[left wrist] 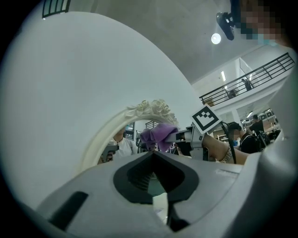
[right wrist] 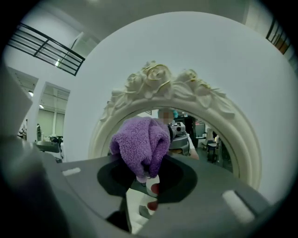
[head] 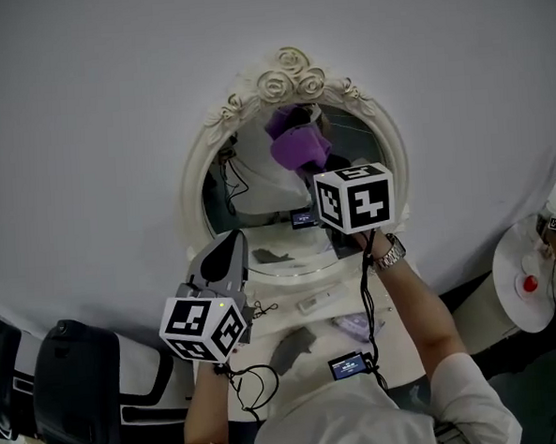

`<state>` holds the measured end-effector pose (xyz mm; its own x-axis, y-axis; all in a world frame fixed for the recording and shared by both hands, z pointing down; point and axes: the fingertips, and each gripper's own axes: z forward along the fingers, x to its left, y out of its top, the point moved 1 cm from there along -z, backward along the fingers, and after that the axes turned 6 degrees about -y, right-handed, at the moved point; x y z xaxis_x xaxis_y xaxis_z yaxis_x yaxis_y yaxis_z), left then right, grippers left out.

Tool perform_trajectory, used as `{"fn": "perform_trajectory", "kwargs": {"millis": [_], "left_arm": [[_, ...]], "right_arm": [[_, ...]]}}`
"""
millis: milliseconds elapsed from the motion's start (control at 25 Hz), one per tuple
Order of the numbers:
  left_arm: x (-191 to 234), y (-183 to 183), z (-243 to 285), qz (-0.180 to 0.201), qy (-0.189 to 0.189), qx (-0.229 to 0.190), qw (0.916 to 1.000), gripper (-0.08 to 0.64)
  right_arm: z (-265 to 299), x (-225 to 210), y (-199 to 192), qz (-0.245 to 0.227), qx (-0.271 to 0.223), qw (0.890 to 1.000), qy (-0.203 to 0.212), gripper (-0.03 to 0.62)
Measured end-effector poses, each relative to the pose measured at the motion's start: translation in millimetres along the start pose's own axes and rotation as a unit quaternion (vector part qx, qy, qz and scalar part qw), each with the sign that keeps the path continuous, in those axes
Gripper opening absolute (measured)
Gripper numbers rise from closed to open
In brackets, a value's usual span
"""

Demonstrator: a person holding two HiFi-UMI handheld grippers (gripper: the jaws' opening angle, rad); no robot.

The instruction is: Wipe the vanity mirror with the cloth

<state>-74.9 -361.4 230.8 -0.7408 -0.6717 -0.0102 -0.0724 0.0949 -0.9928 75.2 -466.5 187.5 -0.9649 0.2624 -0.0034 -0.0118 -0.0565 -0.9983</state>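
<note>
An oval vanity mirror [head: 257, 185] in a cream frame topped with roses [head: 292, 75] stands at the back of a white vanity table. My right gripper [head: 304, 163] is shut on a purple fluffy cloth [head: 297, 148] and holds it against the upper part of the glass. In the right gripper view the cloth [right wrist: 139, 144] bunches out of the jaws below the rose crest [right wrist: 158, 83]. My left gripper [head: 230, 243] hangs lower, by the mirror's lower left frame, shut and empty. The left gripper view shows the cloth [left wrist: 158, 135] at the frame [left wrist: 149, 109].
The white table top [head: 291, 286] carries a small white item [head: 313, 303] and cables. A small screen device [head: 348, 364] hangs by my right arm. A black chair [head: 77, 388] stands at the left. A white round stand [head: 531, 281] is at the right.
</note>
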Motion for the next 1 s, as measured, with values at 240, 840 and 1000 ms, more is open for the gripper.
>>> {"fn": "perform_trajectory", "kwargs": {"millis": [240,840,1000], "left_arm": [[31,-2,-45,0.002,0.069,0.005,0.9976,0.002],[60,-10,-82,-0.005,0.117,0.019,0.9929,0.002],[42,-17,-53,-0.005,0.079,0.027,0.9965,0.002]], "right_arm": [[32,82,-22,-0.012,0.024,0.996,0.085,0.115],[65,117,-40,-0.021,0.041,0.995,0.094,0.115],[56,82,-44,-0.02,0.042,0.997,0.065,0.115]]}}
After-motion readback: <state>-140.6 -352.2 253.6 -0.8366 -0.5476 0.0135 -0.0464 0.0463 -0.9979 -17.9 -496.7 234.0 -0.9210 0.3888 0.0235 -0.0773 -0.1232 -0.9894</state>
